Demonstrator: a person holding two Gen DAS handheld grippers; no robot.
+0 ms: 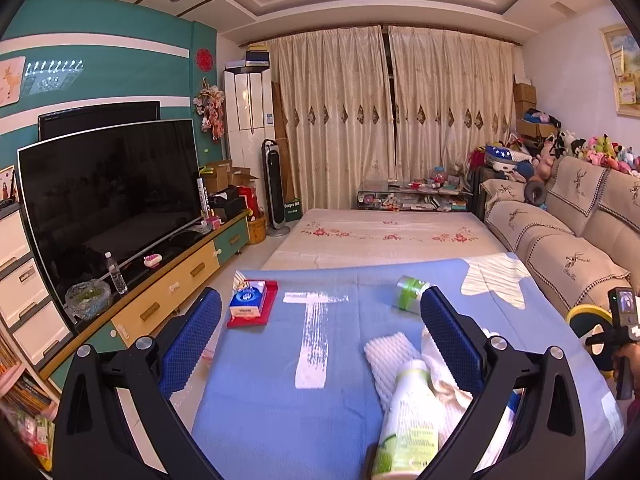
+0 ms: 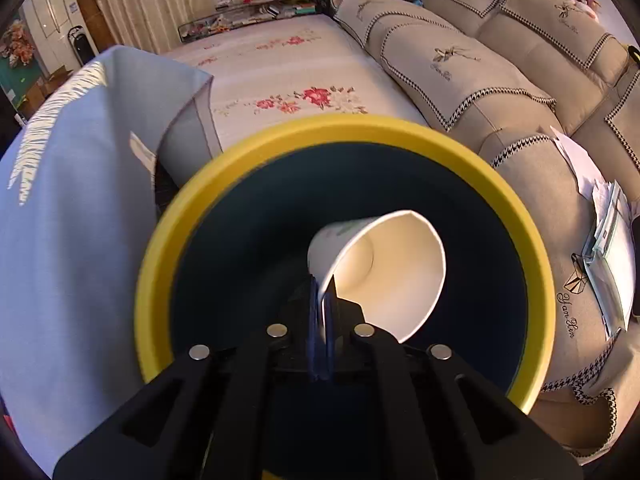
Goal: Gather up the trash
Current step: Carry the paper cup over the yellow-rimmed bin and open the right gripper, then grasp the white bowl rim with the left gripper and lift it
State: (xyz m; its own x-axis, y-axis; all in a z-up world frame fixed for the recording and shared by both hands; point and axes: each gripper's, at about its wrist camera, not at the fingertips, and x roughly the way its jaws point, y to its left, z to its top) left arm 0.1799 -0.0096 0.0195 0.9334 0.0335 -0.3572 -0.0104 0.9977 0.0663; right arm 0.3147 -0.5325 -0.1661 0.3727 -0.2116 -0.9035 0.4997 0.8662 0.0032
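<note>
My right gripper (image 2: 322,292) is shut on the rim of a white paper cup (image 2: 384,268) and holds it over the dark inside of a yellow-rimmed bin (image 2: 240,168). My left gripper (image 1: 320,320) is open above a table with a blue cloth (image 1: 280,400). Between and near its fingers lie a white plastic bottle with a green label (image 1: 408,420), a white foam net (image 1: 386,356), and a crumpled white tissue (image 1: 444,380). A green and white can (image 1: 410,292) lies farther back. The bin's rim (image 1: 580,316) and the right gripper show at the right edge of the left wrist view.
A tissue pack (image 1: 249,300) lies on a red tray (image 1: 264,316) at the table's left. A TV (image 1: 108,196) on a low cabinet (image 1: 176,280) stands left. A beige sofa (image 2: 500,92) with papers (image 2: 600,232) is right, a flowered bed (image 1: 384,236) beyond.
</note>
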